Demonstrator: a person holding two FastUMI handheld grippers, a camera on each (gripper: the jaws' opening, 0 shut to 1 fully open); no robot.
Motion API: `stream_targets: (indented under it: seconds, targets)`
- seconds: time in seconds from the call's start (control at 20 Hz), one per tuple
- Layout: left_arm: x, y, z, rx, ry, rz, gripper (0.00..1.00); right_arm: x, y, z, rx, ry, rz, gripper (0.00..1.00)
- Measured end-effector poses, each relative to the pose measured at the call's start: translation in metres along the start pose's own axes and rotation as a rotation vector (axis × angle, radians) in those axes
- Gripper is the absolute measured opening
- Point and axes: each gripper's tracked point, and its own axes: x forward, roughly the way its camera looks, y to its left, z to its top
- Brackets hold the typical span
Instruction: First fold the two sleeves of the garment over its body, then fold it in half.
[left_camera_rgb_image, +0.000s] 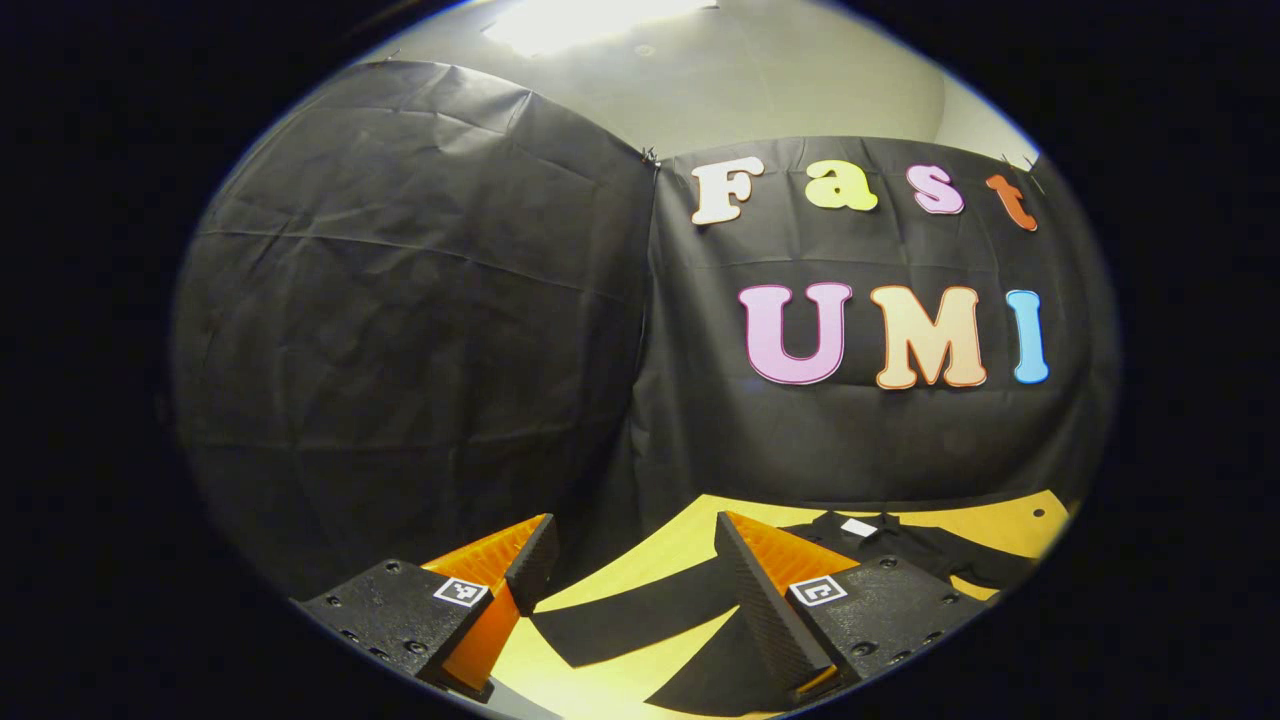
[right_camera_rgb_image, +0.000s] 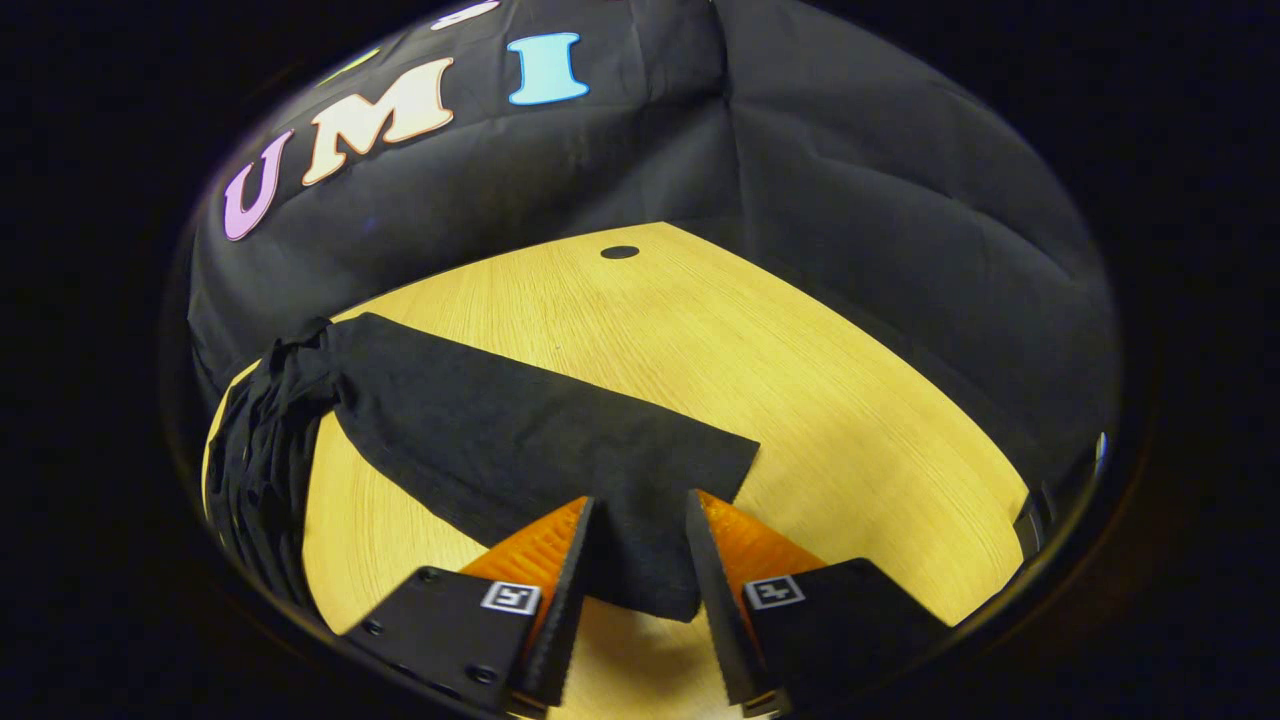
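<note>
Straddling a black sleeve (right_camera_rgb_image: 520, 440) on the counter (right_camera_rgb_image: 800, 380), the right hand-held gripper (right_camera_rgb_image: 640, 550) stands open; the left hand-held gripper (left_camera_rgb_image: 640, 570) hovers open, empty. Garment's white neck label (left_camera_rgb_image: 858, 527) is unreadable.

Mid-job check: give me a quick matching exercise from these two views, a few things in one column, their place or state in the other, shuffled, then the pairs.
Things:
1. right gripper
2. left gripper
3. right sleeve
4. white neck tag

States:
A. open, above the table, nothing between its fingers
B. lying flat, spread out across the wood
C. open, fingers either side of the sleeve's end
D. at the garment's collar, far side of the table

Pairs: 1-C, 2-A, 3-B, 4-D
</note>
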Motion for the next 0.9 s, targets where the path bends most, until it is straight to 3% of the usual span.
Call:
stream_targets:
  seconds: [0.1, 0.2, 0.35, 0.55, 0.9]
  targets:
    - [-0.0002, 0.0020, 0.0000, 0.005, 0.000, 0.003, 0.92, -0.0002, 0.0008, 0.0007, 0.007, 0.003, 0.009, 0.45]
    - [-0.0007, 0.0045, -0.0004, 0.006, -0.001, 0.006, 0.92, 0.0002, 0.0034, 0.0003, 0.030, 0.007, 0.017, 0.22]
    - [-0.0012, 0.0057, -0.0012, 0.006, 0.002, 0.008, 0.92, -0.0019, 0.0035, -0.0014, 0.029, 0.007, -0.008, 0.05]
    - [-0.0023, 0.0058, -0.0003, 0.008, -0.003, 0.007, 0.92, -0.0022, 0.0025, -0.0030, -0.024, -0.009, -0.026, 0.05]
    - [-0.0064, 0.0037, -0.0011, 0.009, 0.003, 0.011, 0.92, -0.0066, 0.0067, -0.0045, 0.022, 0.057, 0.060, 0.02]
